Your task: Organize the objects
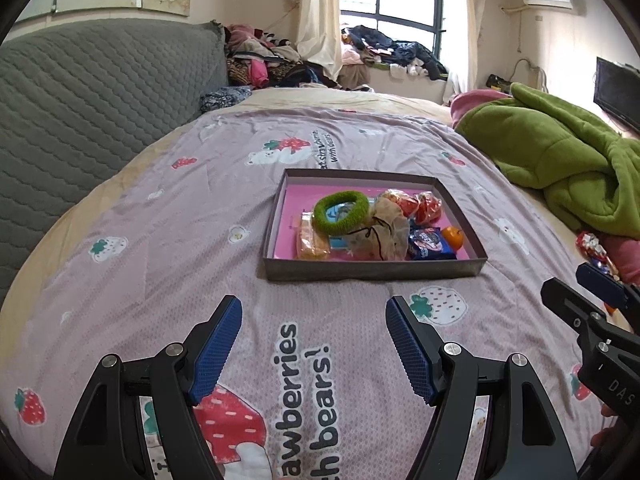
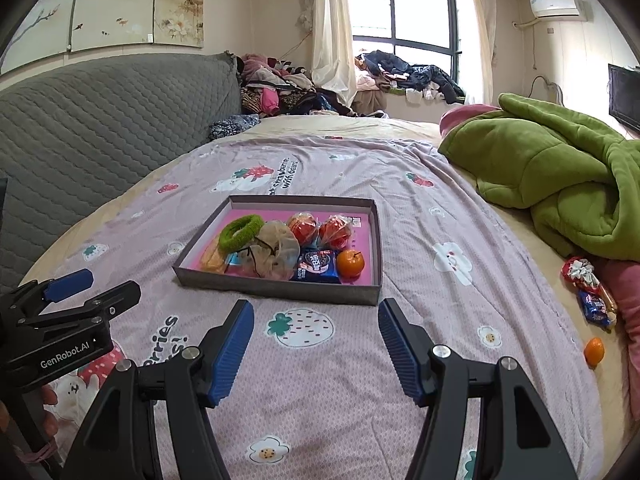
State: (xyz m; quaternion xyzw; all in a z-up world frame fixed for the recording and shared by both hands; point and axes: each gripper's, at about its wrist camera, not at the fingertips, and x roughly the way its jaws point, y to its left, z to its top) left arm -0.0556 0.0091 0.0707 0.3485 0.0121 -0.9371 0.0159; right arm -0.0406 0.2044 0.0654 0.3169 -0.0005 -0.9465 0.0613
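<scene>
Both the left tool [image 1: 314,312] and the right tool [image 2: 316,318] hang wide open over the bed, empty, just short of the crowded box [image 2: 376,240] — and reaching for the loose orange [image 2: 593,351] by the green blanket [image 2: 560,184] could roll it off the soft edge.

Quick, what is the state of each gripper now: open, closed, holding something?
Left gripper: open, holding nothing, above the bedspread.
Right gripper: open, holding nothing, near the box.
</scene>
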